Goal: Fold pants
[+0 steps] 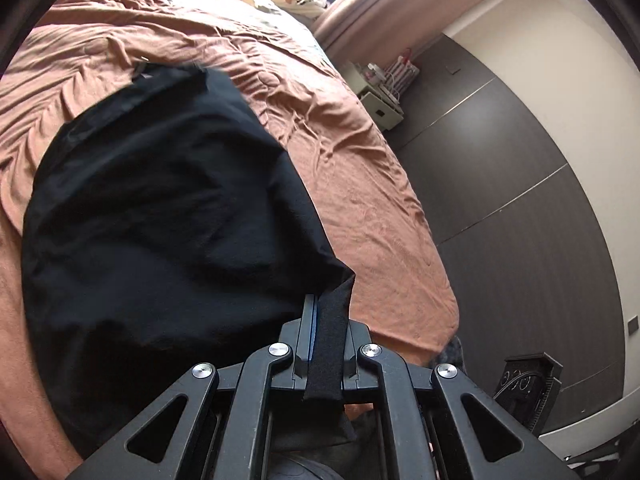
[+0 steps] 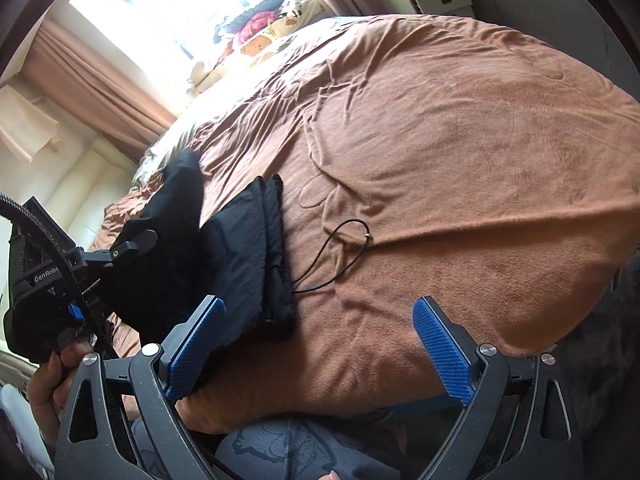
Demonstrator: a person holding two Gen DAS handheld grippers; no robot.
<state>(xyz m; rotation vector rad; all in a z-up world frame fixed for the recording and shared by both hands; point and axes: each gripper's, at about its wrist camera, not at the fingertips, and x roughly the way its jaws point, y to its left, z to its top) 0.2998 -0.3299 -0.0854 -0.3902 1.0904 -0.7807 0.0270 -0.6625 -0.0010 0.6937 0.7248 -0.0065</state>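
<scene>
Pants (image 1: 160,208) are black & lie on the bed (image 1: 360,184), near its front edge. Left gripper (image 1: 326,320) has its jaws pressed together, pinching a strip of the pants' edge. It holds that end up off the bed, so the cloth hangs in a big loose flap. Right gripper (image 2: 320,344) has its jaws spread wide w/ nothing in them, low over the bed's front edge. Just past it the waistband (image 2: 276,248) end lies flat in a neat stack, its drawstring (image 2: 340,248) looped out on the brown cover. Far off, pillows (image 2: 256,46) sit at the head of the bed. I'd say the job is approx. half done: the held end must go down & be smoothed.
</scene>
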